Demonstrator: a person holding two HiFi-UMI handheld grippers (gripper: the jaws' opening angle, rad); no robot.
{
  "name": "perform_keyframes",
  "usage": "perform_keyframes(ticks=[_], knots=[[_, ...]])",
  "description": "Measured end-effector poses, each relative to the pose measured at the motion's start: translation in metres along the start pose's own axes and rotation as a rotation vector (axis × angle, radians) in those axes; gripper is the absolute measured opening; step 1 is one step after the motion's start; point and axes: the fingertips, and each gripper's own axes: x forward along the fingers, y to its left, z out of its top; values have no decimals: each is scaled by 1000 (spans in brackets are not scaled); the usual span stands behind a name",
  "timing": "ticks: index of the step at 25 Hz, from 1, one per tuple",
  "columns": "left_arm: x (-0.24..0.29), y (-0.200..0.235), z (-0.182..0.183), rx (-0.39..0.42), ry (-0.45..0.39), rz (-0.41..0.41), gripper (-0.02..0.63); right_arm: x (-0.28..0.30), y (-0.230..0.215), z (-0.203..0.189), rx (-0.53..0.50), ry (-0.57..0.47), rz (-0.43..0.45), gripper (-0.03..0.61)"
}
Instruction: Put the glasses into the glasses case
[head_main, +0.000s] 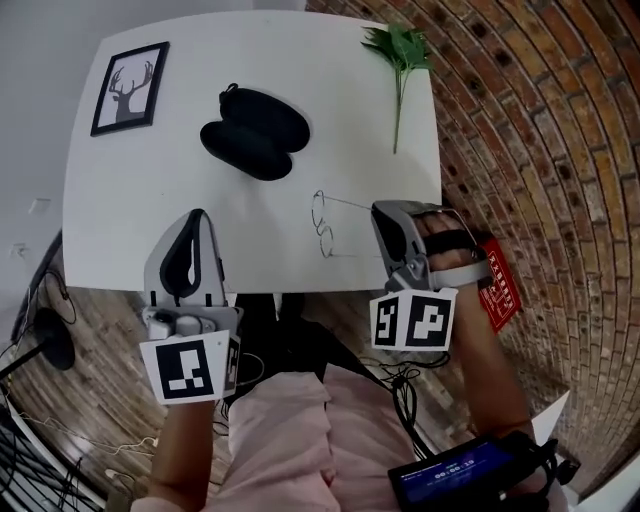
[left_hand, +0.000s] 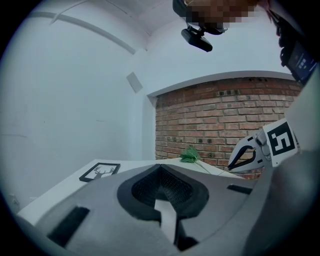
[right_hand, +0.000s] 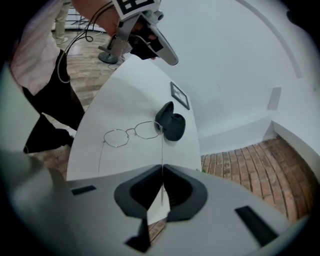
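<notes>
A thin wire-framed pair of glasses (head_main: 322, 222) lies near the front edge of the white table (head_main: 120, 210), its temples reaching right. My right gripper (head_main: 386, 213) is shut on one temple; in the right gripper view the wire runs from the lenses (right_hand: 132, 134) straight into the closed jaws (right_hand: 162, 169). The black glasses case (head_main: 255, 133) lies open at mid-table, just beyond the glasses (right_hand: 172, 124). My left gripper (head_main: 197, 216) hovers over the table's front left, jaws together and holding nothing (left_hand: 160, 167).
A framed deer picture (head_main: 131, 87) lies at the back left corner. A green leaf sprig (head_main: 400, 55) lies at the back right. The table's right edge borders a brick floor, where a red item (head_main: 498, 285) sits by my right hand.
</notes>
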Motion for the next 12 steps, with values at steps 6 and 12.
perform_keyframes(ticks=[6, 12], knots=[[-10, 25, -11, -32, 19, 64, 2, 20, -5, 25, -182, -18, 37, 17], [-24, 58, -19, -49, 15, 141, 2, 40, 5, 58, -301, -25, 83, 18]])
